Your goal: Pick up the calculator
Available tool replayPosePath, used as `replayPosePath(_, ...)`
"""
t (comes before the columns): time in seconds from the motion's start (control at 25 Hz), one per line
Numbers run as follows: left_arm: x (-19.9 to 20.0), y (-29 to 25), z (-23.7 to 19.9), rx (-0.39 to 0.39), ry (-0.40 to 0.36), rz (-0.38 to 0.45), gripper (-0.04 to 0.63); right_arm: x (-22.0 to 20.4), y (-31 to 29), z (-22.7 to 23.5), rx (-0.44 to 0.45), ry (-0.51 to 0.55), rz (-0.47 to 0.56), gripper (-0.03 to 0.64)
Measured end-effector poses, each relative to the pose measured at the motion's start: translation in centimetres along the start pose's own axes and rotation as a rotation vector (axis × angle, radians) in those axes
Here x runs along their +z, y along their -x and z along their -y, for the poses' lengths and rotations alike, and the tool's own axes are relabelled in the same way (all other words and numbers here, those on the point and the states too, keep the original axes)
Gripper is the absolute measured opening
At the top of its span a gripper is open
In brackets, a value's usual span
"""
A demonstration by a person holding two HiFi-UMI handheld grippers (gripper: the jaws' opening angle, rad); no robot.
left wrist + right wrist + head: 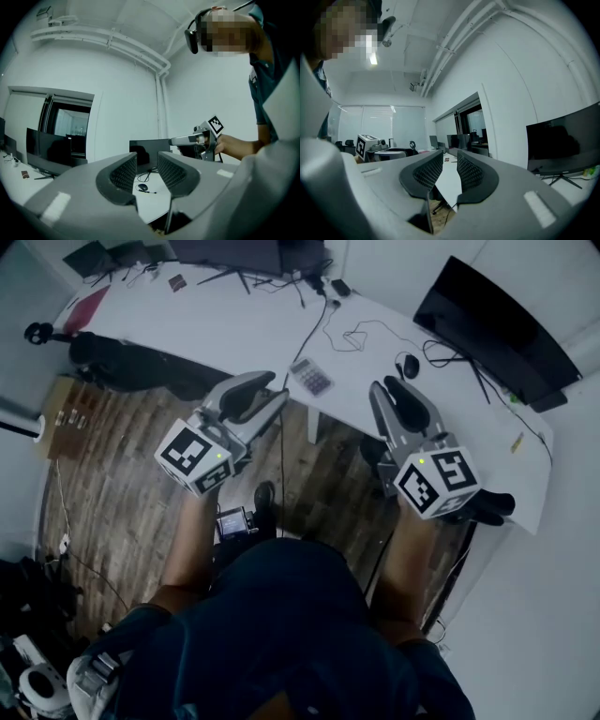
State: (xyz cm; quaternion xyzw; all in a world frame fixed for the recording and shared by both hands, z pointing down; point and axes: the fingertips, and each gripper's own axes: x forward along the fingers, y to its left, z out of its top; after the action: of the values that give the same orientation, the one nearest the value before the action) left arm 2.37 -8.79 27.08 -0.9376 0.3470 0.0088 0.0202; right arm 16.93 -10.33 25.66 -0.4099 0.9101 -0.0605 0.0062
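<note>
calculator [311,378]: flat by desk [234,324] front edge, untouched | left gripper [277,393], right gripper [385,385]: jaws narrowly apart, empty | risk: narrow jaws likely shove it rather than grip; it slides off edge

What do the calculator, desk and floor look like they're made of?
Calculator: likely plastic, pale grey casing with purplish keys; too small to be sure.
Desk: smooth matte white top, probably laminate; no grain visible.
Floor: brown wood-look planks with visible seams and grain; real wood or vinyl, can't tell.
</note>
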Motion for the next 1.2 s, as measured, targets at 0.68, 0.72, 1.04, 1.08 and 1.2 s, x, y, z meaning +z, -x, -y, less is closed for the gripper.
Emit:
replayPosePath(0.68,0.3,-6.8,-10.6,-0.223,0.045,0.051,0.130,1.4,-7.2,3.6,-0.240,0.008,-0.032,0.078)
replayPosePath(0.72,0.2,-7.0,-11.0,-0.231,0.046,0.050,0.130,1.4,-7.6,3.7,-0.249,0.006,-0.032,0.077)
replayPosePath(1.04,0.3,-7.3,-14.6,-0.279,0.050,0.055,0.130,1.6,-10.8,3.5,-0.297,0.000,-0.028,0.078)
replayPosePath(1.08,0.2,-7.3,-15.0,-0.283,0.051,0.054,0.130,1.6,-11.2,3.5,-0.302,-0.002,-0.029,0.077)
replayPosePath(1.2,0.0,-7.4,-16.4,-0.295,0.055,0.051,0.130,1.4,-12.4,3.6,-0.318,-0.005,-0.034,0.078)
